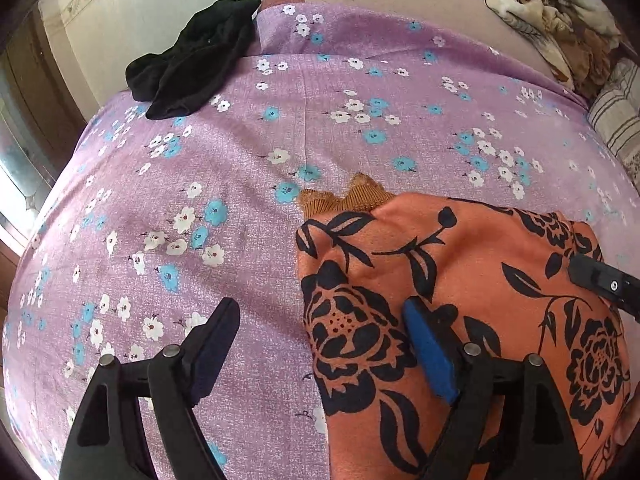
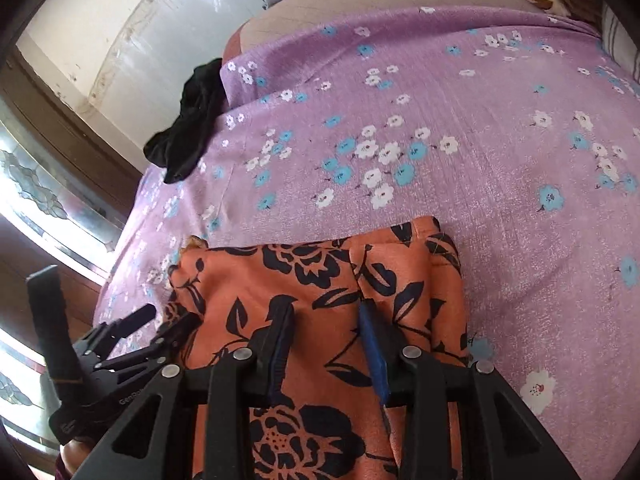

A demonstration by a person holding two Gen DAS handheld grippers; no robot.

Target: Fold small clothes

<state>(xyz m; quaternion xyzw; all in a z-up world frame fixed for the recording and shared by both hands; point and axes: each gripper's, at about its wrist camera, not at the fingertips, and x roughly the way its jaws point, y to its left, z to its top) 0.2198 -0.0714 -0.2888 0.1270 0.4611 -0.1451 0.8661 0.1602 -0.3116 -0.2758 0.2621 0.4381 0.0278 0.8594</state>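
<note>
An orange garment with black flower print (image 1: pixel 460 280) lies folded on the purple flowered bedsheet (image 1: pixel 280 120); a knitted mustard cuff (image 1: pixel 344 198) sticks out at its far edge. My left gripper (image 1: pixel 320 312) is open, one finger over the sheet, the other over the garment's left edge. The right gripper's tip (image 1: pixel 600 280) shows at the right. In the right wrist view the garment (image 2: pixel 312 280) lies under my right gripper (image 2: pixel 326 316), which is open with a narrow gap and holds nothing. The left gripper (image 2: pixel 132 336) shows at the left.
A black garment (image 1: pixel 192 60) lies crumpled at the bed's far left edge, also in the right wrist view (image 2: pixel 192 120). A patterned blanket (image 1: pixel 552 12) and striped pillow (image 1: pixel 616 120) lie at the far right. A wall and window are to the left.
</note>
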